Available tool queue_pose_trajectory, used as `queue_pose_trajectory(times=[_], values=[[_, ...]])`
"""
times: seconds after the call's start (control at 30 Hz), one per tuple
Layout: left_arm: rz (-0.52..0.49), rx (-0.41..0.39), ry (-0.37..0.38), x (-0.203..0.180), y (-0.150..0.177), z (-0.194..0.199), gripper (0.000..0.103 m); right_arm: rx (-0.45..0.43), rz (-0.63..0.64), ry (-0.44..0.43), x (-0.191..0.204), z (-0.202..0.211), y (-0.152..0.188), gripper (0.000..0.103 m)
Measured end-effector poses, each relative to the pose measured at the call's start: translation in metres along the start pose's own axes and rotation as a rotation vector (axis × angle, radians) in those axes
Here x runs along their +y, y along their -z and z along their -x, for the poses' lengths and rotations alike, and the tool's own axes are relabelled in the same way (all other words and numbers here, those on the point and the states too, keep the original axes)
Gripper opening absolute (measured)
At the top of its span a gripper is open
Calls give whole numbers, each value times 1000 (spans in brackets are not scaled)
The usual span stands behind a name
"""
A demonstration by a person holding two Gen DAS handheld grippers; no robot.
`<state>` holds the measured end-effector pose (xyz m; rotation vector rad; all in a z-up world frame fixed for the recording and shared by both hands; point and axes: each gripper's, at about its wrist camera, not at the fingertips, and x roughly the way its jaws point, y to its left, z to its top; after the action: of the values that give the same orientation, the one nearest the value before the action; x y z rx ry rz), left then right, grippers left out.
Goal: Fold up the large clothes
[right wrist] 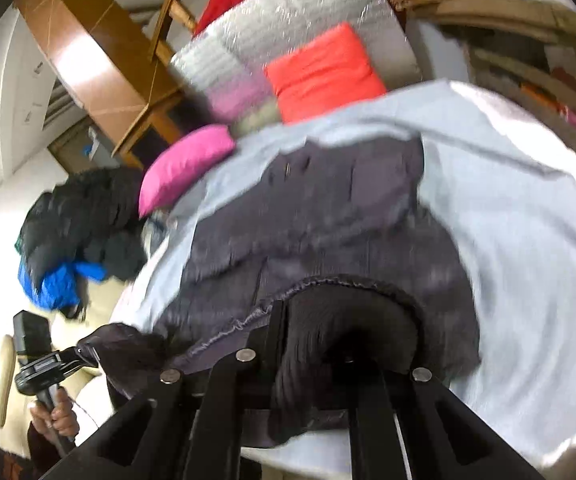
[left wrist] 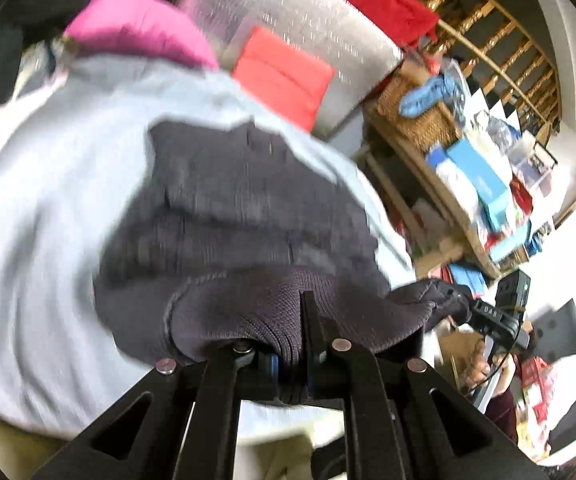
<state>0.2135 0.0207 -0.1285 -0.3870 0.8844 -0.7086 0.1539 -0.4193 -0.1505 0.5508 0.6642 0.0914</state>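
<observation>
A dark grey-purple knit garment (left wrist: 228,216) lies on a pale blue sheet (left wrist: 48,200); it also shows in the right wrist view (right wrist: 328,220). My left gripper (left wrist: 288,344) is shut on its ribbed hem, lifted off the sheet. My right gripper (right wrist: 308,344) is shut on another part of the hem, with dark fabric bunched over the fingers. In the left wrist view the right gripper (left wrist: 464,304) holds the garment's corner at the right. In the right wrist view the left gripper (right wrist: 80,354) holds the far corner at lower left. Both views are blurred.
A pink cushion (right wrist: 184,168) and an orange-red cushion (right wrist: 324,76) lie at the sheet's far edge (right wrist: 508,200). A heap of black and blue clothes (right wrist: 72,232) sits at the left. A cluttered wooden shelf (left wrist: 448,160) stands at the right.
</observation>
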Motion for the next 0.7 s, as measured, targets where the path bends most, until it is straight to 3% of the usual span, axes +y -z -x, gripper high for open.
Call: queue_pose_trajectory(times=[0.23,0.43,0.57,0.7], values=[[4,-66,-10,2,-118,-51,9,-106,18,16,9,-50,-108,10],[-41,-114,-49,10,-216,-110,9,-175,61,99,8,-128,-194,9],[-46,-117,-82,30,-254,-164,9,-190,45,154,-11,-189,-227,9],[-21,-65,-162,65,-268,-229,9,-153,17,209,-38,-254,-242,9]])
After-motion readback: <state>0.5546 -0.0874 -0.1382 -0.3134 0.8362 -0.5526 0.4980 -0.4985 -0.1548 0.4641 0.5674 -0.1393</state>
